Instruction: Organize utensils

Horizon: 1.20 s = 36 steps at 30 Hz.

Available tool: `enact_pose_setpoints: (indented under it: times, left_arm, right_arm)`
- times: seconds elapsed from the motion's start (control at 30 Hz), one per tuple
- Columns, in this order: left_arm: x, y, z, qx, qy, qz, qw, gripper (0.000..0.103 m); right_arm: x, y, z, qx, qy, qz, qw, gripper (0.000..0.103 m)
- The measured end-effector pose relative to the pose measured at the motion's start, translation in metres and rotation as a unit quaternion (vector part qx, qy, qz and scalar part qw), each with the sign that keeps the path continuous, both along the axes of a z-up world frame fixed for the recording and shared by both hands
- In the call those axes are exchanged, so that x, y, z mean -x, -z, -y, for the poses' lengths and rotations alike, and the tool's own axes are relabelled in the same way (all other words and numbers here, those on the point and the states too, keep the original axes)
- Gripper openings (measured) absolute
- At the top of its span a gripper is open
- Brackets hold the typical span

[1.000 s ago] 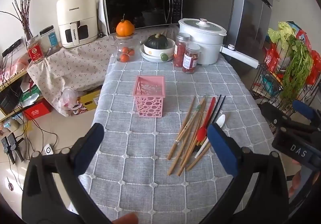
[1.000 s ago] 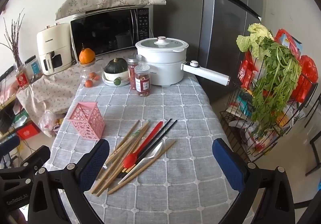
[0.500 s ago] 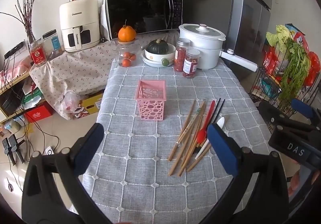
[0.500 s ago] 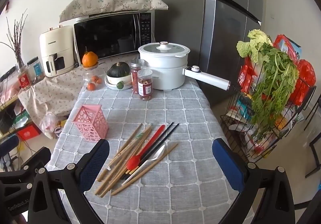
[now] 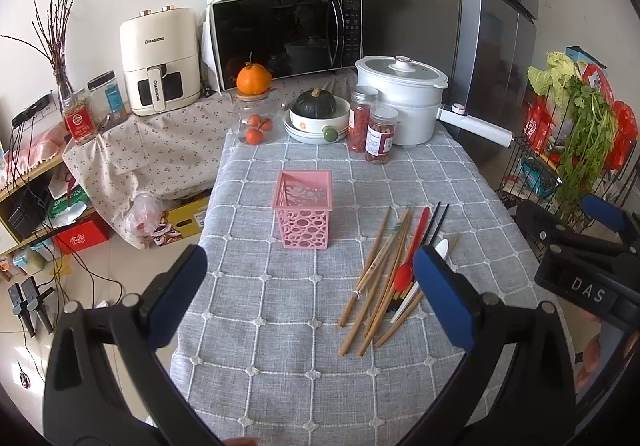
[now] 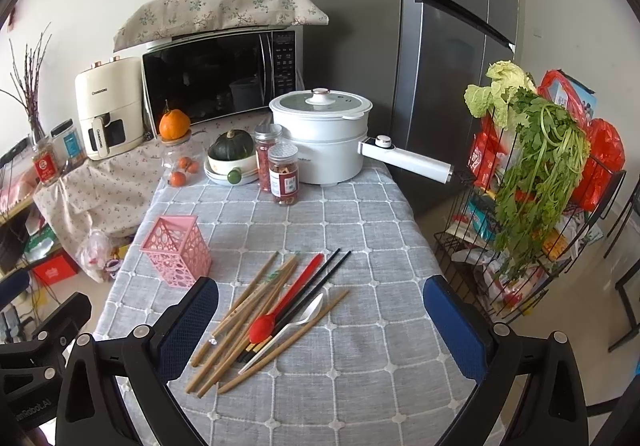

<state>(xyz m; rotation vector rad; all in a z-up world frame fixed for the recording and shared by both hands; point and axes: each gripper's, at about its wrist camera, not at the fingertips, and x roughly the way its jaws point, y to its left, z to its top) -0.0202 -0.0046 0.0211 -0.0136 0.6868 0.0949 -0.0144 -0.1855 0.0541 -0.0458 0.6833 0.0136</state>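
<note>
Tongs [image 5: 308, 278] higher, utensils [image 6: 272, 310] untouched, holder [image 6: 176, 250] unmoved

The left gripper [image 5: 310, 288] hangs above the counter [image 5: 280, 346] with its blue-padded fingers [image 5: 442, 298] spread wide, holding nothing. A pink basket [image 5: 304, 214] stands upright on the grey checked cloth. Just right of it, apart, lies a loose pile of wooden chopsticks [image 5: 378, 274], a red spoon [image 5: 410, 258], black chopsticks [image 5: 436, 220] and a white spoon [image 5: 440, 248]. The right gripper [image 5: 588, 246] shows at the right edge.
</note>
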Motion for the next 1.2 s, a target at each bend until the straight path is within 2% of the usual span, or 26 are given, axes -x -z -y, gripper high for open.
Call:
enact_pose_setpoints:
  times: [0.2,0.6,1.2]
  left_arm:
    - [0.003,-0.002,0.0,-0.004,-0.002,0.011,0.9999,0.103]
    - [0.002,0.001,-0.003,0.002,-0.002,0.002,1.0,0.103]
    - [0.004,0.0,-0.001,0.0,-0.003,0.009,1.0,0.103]
  right_arm:
    - [0.002,-0.003,0.0,0.0,0.001,0.009,1.0,0.103]
    - [0.0,-0.005,0.004,-0.028,-0.004,-0.001,1.0,0.103]
    - [0.004,-0.012,0.006,-0.017,0.006,0.02,1.0,0.103]
